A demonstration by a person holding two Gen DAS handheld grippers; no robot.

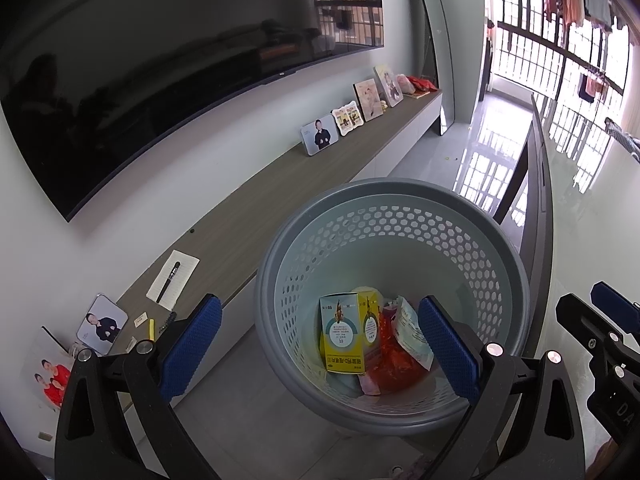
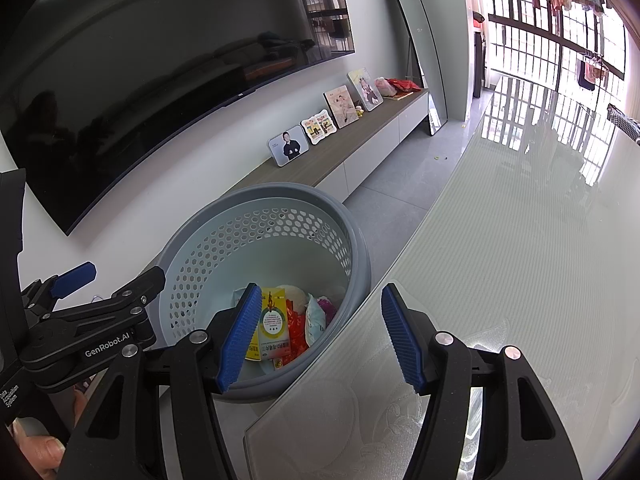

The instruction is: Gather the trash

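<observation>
Both our left gripper (image 1: 320,344) and right gripper (image 2: 318,338) hang wide and empty over the basket (image 1: 500,240) beside the table edge (image 2: 400,272); a careless swing could tip it.

Basket (image 1: 400,208) on floor (image 1: 248,420), by table (image 2: 520,260).

Grey honeycomb-perforated basket (image 1: 400,216); yellow box (image 1: 342,334); possibly red wrapper (image 1: 394,364).
</observation>
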